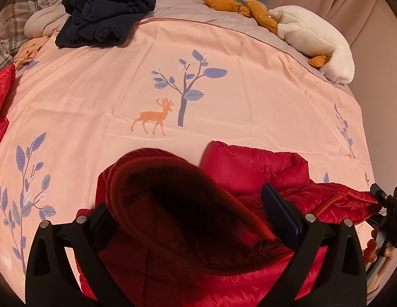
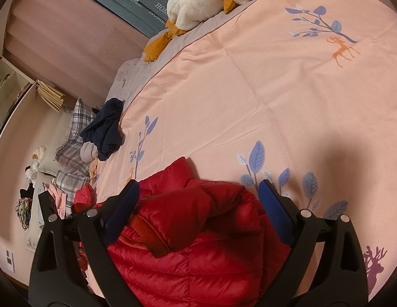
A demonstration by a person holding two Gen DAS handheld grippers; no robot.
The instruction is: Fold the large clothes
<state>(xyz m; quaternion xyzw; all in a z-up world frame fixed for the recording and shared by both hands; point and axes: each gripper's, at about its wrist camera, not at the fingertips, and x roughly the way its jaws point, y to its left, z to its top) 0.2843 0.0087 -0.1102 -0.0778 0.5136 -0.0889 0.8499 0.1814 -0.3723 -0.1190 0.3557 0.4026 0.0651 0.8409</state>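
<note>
A red quilted down jacket (image 1: 252,168) lies bunched on the pink bedspread (image 1: 172,76). In the left wrist view my left gripper (image 1: 195,220) stands wide open around a raised fold of the jacket; its blue pad (image 1: 280,212) shows on the right, and the left pad is hidden by the fabric. In the right wrist view my right gripper (image 2: 198,204) is also wide open, its blue pads (image 2: 272,209) on either side of a puffy part of the jacket (image 2: 198,230). Neither gripper pinches the cloth.
A dark navy garment (image 1: 106,15) lies crumpled at the far side of the bed. A white plush toy with orange parts (image 1: 313,38) lies by the headboard. Plaid pillows (image 2: 75,138) and more clothes lie off the bed's edge. Another red quilted piece (image 1: 1,102) shows at the left.
</note>
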